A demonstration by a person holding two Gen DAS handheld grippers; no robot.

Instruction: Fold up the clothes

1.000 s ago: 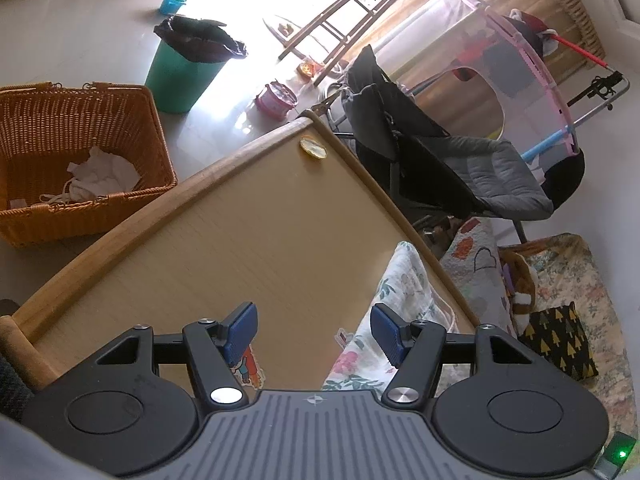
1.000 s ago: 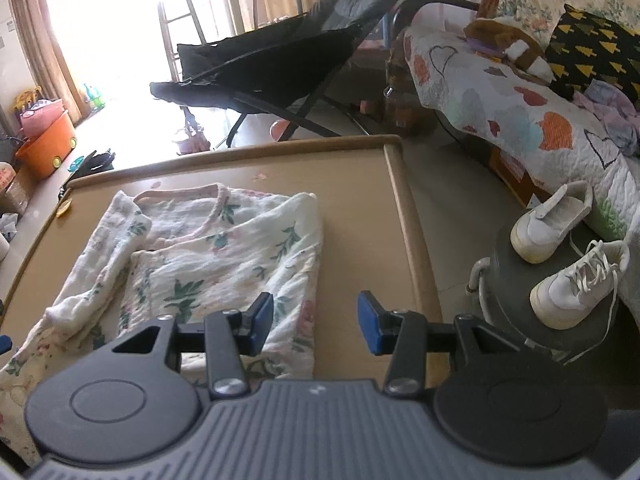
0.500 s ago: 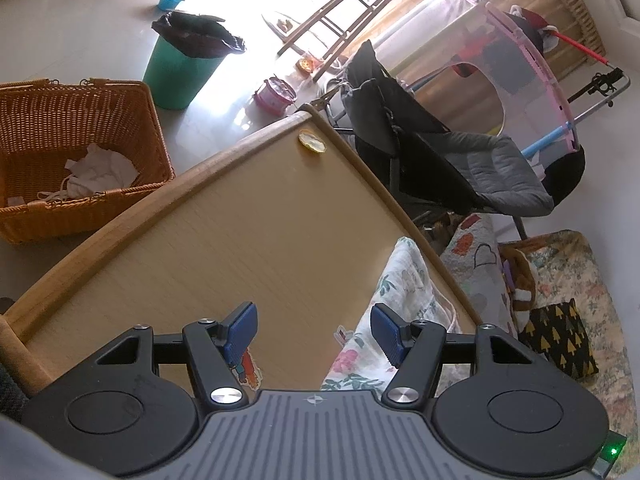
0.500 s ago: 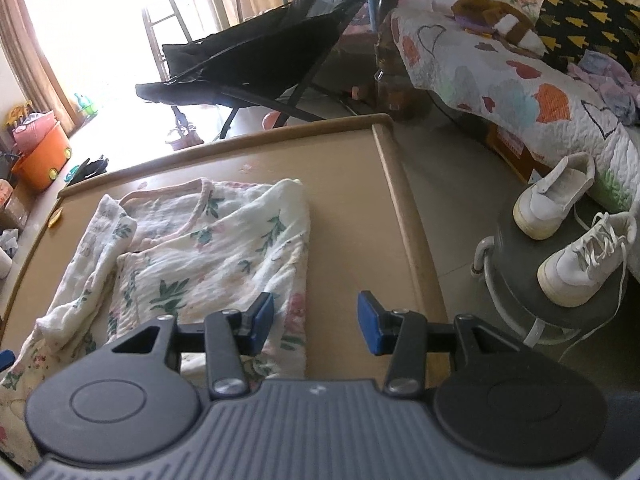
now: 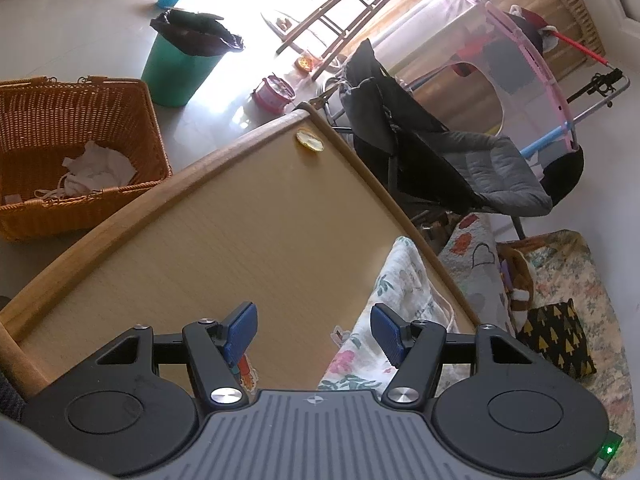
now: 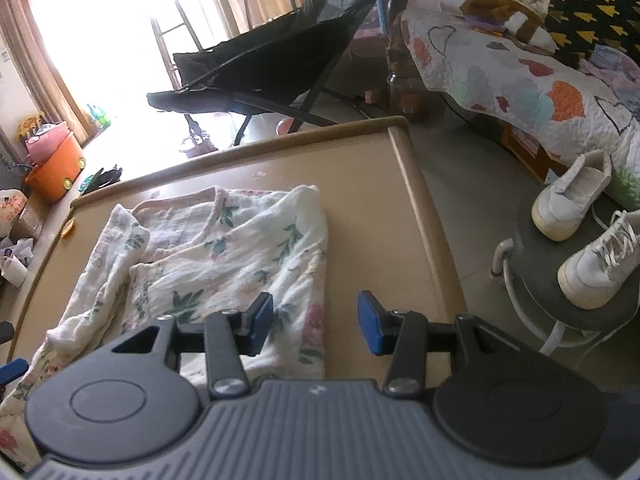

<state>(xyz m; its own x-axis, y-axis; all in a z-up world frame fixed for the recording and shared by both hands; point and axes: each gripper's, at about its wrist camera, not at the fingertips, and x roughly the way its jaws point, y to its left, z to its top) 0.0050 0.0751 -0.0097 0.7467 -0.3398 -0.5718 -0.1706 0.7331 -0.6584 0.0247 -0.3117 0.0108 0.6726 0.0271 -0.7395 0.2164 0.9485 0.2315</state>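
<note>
Crinkled floral garment (image 6: pixel 224 248) on smooth wooden table (image 6: pixel 372 200); left gripper (image 5: pixel 312 330), right gripper (image 6: pixel 316 318) both spread wide, empty

words: none to read | numbers: none | brands: none | small mark on the left claw (image 5: pixel 312 334) body: too tiny to read | small mark on the right claw (image 6: pixel 316 318) body: too tiny to read | sticker (image 5: pixel 247 374) on the table (image 5: pixel 240 240): a cartoon picture, no letters to make out
</note>
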